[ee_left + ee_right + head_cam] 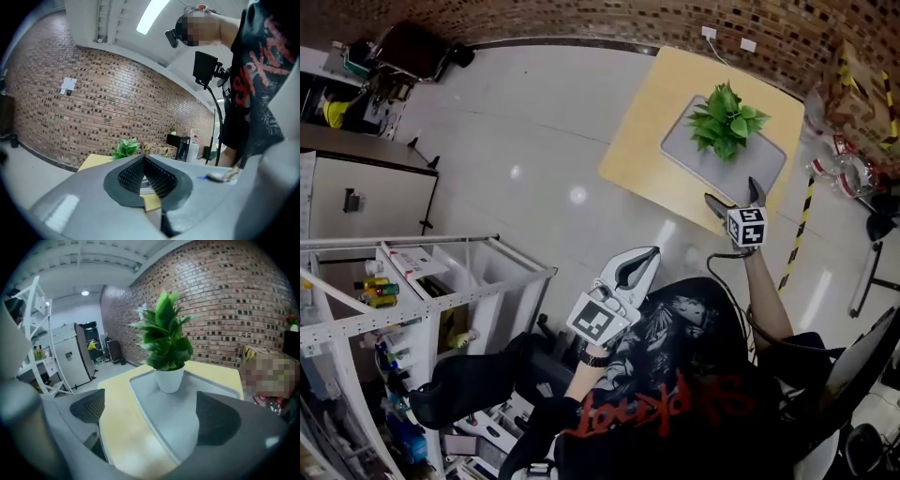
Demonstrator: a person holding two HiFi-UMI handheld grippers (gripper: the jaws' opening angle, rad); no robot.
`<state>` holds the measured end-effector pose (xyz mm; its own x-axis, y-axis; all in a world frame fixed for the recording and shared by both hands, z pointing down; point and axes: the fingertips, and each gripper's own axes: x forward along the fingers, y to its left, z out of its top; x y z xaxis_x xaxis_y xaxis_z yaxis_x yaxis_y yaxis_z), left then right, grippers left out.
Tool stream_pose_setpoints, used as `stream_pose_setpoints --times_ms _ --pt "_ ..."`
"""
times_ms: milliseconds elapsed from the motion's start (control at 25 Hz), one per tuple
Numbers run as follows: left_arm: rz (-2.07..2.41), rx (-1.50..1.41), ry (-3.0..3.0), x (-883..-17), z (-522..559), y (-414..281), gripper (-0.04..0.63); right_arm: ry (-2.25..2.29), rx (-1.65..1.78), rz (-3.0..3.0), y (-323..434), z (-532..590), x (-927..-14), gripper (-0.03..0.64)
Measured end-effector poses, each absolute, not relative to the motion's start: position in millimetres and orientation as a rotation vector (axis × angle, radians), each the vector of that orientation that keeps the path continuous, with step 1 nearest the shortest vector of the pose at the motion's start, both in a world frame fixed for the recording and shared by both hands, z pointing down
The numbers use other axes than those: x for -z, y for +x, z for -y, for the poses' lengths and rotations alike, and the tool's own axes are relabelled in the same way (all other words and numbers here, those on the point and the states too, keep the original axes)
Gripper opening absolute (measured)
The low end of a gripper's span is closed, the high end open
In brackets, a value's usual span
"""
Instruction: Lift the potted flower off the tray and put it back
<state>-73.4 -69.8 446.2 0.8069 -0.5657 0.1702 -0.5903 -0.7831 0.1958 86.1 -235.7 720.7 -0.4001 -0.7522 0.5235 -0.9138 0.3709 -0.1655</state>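
Scanning from the left edge, I pass a white shelving rack (441, 272) with bottles on it, well apart from the work and no part of it. Next comes my left gripper (647, 258), held over bare floor short of the desk (642, 155). Its jaws are pressed together with nothing in them, and I take it as parked, since 1 gripper should be enough for a small pot. The desk carries a grey tray (755, 161) lying nearer its right edge, and the potted flower (727, 120) stands upright on that tray, toward its far end, so by my reading the lift has not begun. My right gripper (734, 195) hovers by the desk's near right corner, over the near end of the tray. Its jaws are spread wide and empty, with the white pot centred in the gap ahead but not yet between the pads. I judge it is lined up to grip the pot wall below the leaves. In the head view the leaves cover the pot entirely, and the left gripper view shows only a tuft of leaves above its own jaws. Clutter past the desk's right edge is too blurred to name.
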Motion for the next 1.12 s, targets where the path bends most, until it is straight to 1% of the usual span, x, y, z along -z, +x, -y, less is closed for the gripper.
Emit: stream_pose_setpoints --times_ms 160,240,320,400,440,480,520,760,1120 --pt "0.948 -0.200 2.767 -437.8 94.2 -91.8 0.005 1.461 -0.645 2.173 91.8 300.8 -770.4 0.592" --pt "0.987 -0.188 2.749 -434.2 104.6 -95.3 0.005 1.501 -0.719 2.116 100.0 336.0 -791.3 0.592" --pt "1.013 -0.196 2.713 -436.8 109.1 -99.8 0.005 1.568 -0.789 2.083 104.8 364.4 -805.6 0.592" --pt "1.025 -0.226 2.674 -444.8 109.8 -106.1 0.005 1.616 -0.765 2.091 102.8 385.7 -810.1 0.585" --pt "1.030 -0.241 2.659 -449.3 109.9 -109.8 0.005 1.627 -0.731 2.101 100.6 392.5 -807.9 0.489" --pt "1.038 -0.250 2.648 -453.2 110.4 -113.4 0.005 1.633 -0.700 2.109 98.8 396.6 -803.4 0.459" --pt "1.045 -0.252 2.640 -456.1 111.7 -116.3 0.005 1.639 -0.669 2.116 98.0 397.7 -796.6 0.456" --pt "1.004 -0.202 2.668 -456.8 131.1 -111.4 0.005 1.625 -0.412 2.187 103.2 369.5 -727.0 0.445" --pt "0.821 -0.181 2.808 -442.2 143.5 -70.1 0.002 1.735 -0.286 2.296 143.7 342.3 -636.2 0.442"
